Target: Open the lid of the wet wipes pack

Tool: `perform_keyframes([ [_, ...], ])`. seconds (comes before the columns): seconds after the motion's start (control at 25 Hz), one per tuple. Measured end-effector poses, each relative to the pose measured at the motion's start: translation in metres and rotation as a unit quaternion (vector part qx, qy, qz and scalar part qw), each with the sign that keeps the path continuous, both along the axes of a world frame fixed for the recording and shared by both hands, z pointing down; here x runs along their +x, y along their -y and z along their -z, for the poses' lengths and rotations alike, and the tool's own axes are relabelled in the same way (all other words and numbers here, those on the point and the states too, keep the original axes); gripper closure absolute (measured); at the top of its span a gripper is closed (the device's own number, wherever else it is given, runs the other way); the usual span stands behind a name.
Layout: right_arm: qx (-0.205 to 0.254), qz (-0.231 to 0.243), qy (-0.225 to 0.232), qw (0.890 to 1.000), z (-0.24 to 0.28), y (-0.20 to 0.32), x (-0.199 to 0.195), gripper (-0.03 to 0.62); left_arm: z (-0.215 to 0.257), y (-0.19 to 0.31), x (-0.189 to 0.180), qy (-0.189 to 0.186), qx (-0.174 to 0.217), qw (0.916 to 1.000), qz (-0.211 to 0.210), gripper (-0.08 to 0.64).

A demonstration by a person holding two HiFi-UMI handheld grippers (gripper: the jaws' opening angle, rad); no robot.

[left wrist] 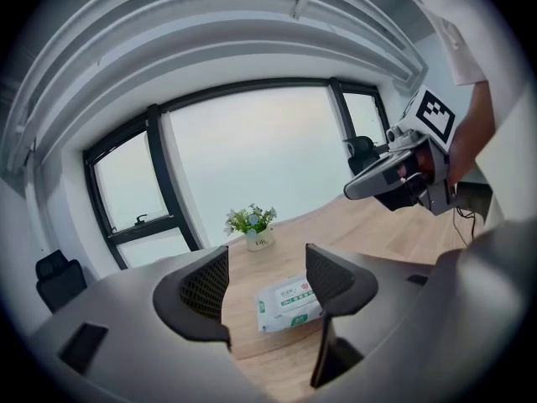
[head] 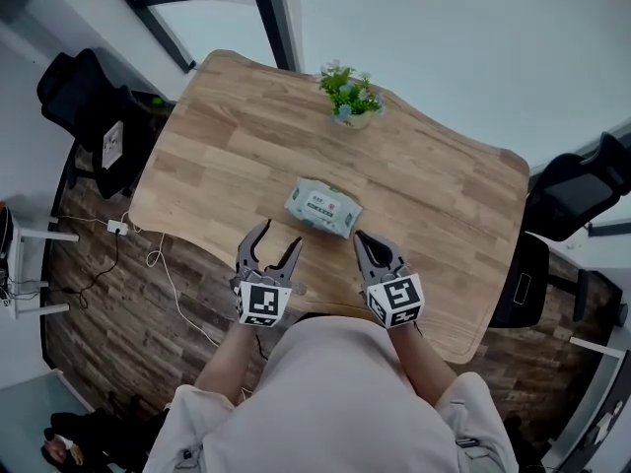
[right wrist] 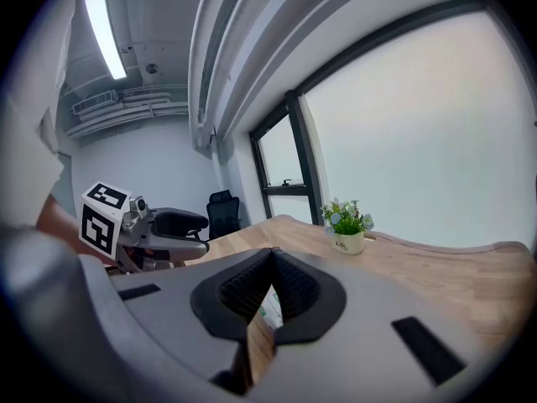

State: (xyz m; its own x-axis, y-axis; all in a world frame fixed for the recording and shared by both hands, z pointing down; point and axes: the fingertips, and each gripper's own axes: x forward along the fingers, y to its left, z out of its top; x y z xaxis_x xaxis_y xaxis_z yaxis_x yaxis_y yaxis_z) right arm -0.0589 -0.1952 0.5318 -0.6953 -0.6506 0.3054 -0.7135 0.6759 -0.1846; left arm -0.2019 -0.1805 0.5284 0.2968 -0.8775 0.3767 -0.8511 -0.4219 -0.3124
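A white and green wet wipes pack (head: 323, 208) lies flat on the wooden table (head: 217, 146), label up, its lid down. My left gripper (head: 280, 236) hovers open just short of the pack's near left side, nothing between its fingers. In the left gripper view the pack (left wrist: 288, 304) shows between and beyond the open left gripper (left wrist: 266, 263). My right gripper (head: 367, 241) is shut and empty, near the pack's right end without touching it. In the right gripper view the right gripper (right wrist: 273, 254) has its jaws pressed together, and only a sliver of the pack (right wrist: 270, 305) shows below them.
A small potted plant (head: 350, 95) stands at the table's far edge, behind the pack. Black office chairs sit left (head: 94, 116) and right (head: 572, 195) of the table. A cable (head: 163, 264) trails on the floor at the left.
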Motion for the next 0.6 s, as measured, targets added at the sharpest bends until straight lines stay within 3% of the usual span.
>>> perform_keyframes([
  [0.24, -0.017, 0.012, -0.021, 1.000, -0.023, 0.007, -0.011, 0.584, -0.027, 0.016, 0.001, 0.015, -0.026, 0.9993, -0.025, 0.265],
  [0.6, -0.049, 0.019, -0.038, 0.998, -0.059, 0.023, -0.022, 0.584, -0.066, 0.041, 0.011, 0.075, -0.050, 0.9932, -0.073, 0.264],
])
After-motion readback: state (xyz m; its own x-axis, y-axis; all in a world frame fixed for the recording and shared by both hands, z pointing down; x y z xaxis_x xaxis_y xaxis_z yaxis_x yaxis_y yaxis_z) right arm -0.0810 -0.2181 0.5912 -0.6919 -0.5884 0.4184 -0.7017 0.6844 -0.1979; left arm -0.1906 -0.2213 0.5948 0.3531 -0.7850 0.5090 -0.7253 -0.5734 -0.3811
